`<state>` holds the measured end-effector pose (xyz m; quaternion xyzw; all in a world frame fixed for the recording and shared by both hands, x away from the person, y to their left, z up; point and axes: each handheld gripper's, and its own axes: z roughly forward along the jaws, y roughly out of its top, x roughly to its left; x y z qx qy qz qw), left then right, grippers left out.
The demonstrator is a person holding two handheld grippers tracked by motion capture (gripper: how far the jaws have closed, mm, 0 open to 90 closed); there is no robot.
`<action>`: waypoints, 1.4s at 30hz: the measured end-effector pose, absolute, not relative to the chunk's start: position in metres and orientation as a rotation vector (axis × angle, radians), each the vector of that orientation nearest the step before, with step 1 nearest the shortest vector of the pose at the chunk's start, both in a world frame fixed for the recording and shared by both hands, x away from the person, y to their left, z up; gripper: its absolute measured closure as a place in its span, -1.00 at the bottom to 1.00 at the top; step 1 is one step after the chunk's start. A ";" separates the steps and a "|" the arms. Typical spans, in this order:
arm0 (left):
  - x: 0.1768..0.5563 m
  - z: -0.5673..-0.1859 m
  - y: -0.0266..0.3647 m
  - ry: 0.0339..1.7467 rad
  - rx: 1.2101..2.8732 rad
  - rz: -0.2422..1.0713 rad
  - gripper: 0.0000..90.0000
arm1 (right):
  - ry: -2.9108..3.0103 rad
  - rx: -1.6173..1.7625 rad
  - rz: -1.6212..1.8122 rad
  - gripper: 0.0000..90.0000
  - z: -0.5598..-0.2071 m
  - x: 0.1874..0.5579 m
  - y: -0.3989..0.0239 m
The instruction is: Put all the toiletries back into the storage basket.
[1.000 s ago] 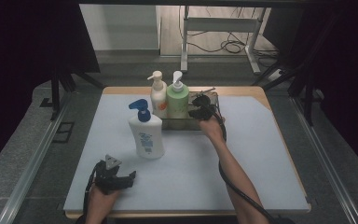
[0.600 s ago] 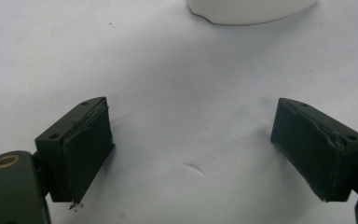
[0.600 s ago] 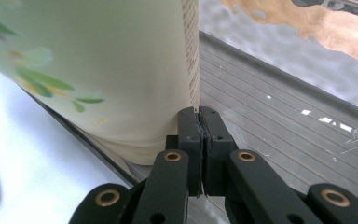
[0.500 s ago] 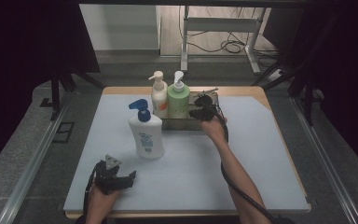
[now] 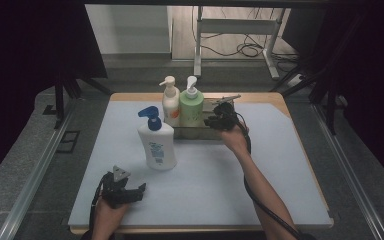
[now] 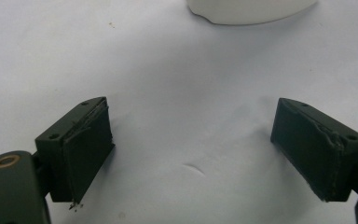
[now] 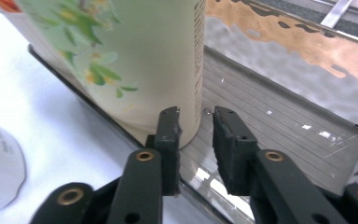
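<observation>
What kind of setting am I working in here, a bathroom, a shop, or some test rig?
Most likely a lab or recording rig, not a home. The work table is covered with a plain white mat and hemmed in by dark curtains; behind it stands a desk frame with loose cables on the floor.

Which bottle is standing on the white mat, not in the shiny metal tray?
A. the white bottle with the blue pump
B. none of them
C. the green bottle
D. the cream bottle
A: the white bottle with the blue pump stands alone on the white mat, in front of the metal tray, while the green bottle and the cream bottle stand in the tray.
</observation>
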<state>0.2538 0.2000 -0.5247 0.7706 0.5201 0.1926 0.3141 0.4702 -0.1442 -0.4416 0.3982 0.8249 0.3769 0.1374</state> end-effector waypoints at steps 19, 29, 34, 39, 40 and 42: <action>0.254 -0.525 0.200 1.371 2.032 0.508 -0.73 | 2.406 1.044 1.191 0.05 -0.430 0.434 -0.156; 0.254 -0.525 0.200 1.371 2.032 0.510 -0.73 | 2.465 0.967 1.221 -0.12 -0.439 0.418 -0.152; 0.254 -0.525 0.200 1.370 2.033 0.509 -0.73 | 2.497 0.931 1.225 -0.24 -0.443 0.412 -0.148; 0.254 -0.525 0.200 1.371 2.032 0.510 -0.73 | 2.512 0.890 1.212 -0.39 -0.446 0.406 -0.144; 0.254 -0.525 0.200 1.371 2.033 0.510 -0.73 | 2.518 0.887 1.214 -0.41 -0.446 0.405 -0.143; 0.254 -0.525 0.200 1.370 2.033 0.509 -0.73 | 2.526 0.878 1.217 -0.45 -0.448 0.403 -0.141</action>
